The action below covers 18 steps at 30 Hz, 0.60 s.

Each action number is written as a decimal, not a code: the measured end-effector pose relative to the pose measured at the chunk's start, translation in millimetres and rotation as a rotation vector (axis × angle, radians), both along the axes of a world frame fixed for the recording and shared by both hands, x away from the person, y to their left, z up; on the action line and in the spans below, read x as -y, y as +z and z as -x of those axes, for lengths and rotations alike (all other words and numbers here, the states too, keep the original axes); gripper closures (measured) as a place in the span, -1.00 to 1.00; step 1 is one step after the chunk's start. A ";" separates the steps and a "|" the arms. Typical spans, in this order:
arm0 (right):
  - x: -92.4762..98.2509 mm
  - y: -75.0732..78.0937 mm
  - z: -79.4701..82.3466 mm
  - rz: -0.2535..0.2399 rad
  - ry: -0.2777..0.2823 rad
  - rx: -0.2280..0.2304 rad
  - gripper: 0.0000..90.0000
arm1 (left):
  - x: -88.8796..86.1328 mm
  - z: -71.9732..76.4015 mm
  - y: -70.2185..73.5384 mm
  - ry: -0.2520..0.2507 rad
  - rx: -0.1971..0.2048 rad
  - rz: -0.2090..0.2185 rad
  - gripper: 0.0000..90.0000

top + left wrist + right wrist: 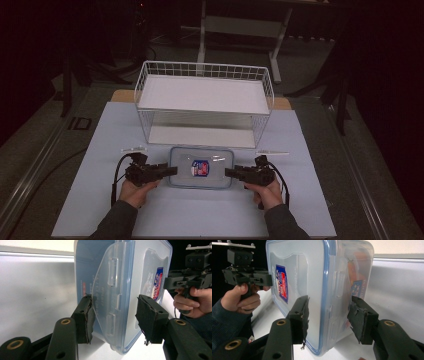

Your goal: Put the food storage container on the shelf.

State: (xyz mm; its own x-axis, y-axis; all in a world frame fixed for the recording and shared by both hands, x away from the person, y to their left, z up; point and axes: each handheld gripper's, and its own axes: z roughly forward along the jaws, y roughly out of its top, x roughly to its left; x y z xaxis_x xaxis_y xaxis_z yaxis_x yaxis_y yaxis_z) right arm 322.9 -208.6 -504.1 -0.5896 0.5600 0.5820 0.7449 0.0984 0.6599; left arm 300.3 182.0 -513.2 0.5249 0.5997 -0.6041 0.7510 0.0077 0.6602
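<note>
A clear plastic container (201, 168) with a blue-rimmed lid and a red and blue label lies flat on the white mat, just in front of the wire rack. My left gripper (173, 171) is at its left end. In the left gripper view the pads of my left gripper (115, 315) press on the container (125, 277) at its latch flap. My right gripper (229, 172) is at the right end. In the right gripper view the jaws of my right gripper (328, 315) close on the container (312, 277) from lid and underside. Both grippers lie level, pointing toward each other.
A white two-tier wire rack (205, 100) stands behind the container, its lower shelf open toward me. Two thin white strips (134, 149) (272, 152) lie on the mat (200, 215) at either side. Dark floor and a table frame lie beyond.
</note>
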 end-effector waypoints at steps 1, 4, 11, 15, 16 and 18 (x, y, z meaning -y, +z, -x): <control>-0.1 0.2 0.3 0.003 -0.001 0.005 0.15 | 0.0 0.0 0.0 0.000 0.000 0.000 0.09; 0.4 0.8 1.3 0.003 -0.003 0.011 0.15 | 0.8 1.1 0.1 0.003 -0.011 0.006 0.09; -0.1 6.1 4.6 -0.003 -0.003 0.039 0.15 | 0.2 4.3 7.4 0.003 0.015 -0.004 0.09; 0.0 9.3 5.9 0.001 -0.001 0.055 0.15 | 0.7 5.8 10.3 0.004 0.024 -0.003 0.09; 0.1 10.3 6.2 0.001 -0.001 0.058 0.15 | 0.8 6.2 11.2 0.005 0.028 -0.005 0.09; 0.5 12.6 7.2 0.000 -0.001 0.066 0.15 | 1.0 6.6 12.3 0.006 0.031 -0.003 0.09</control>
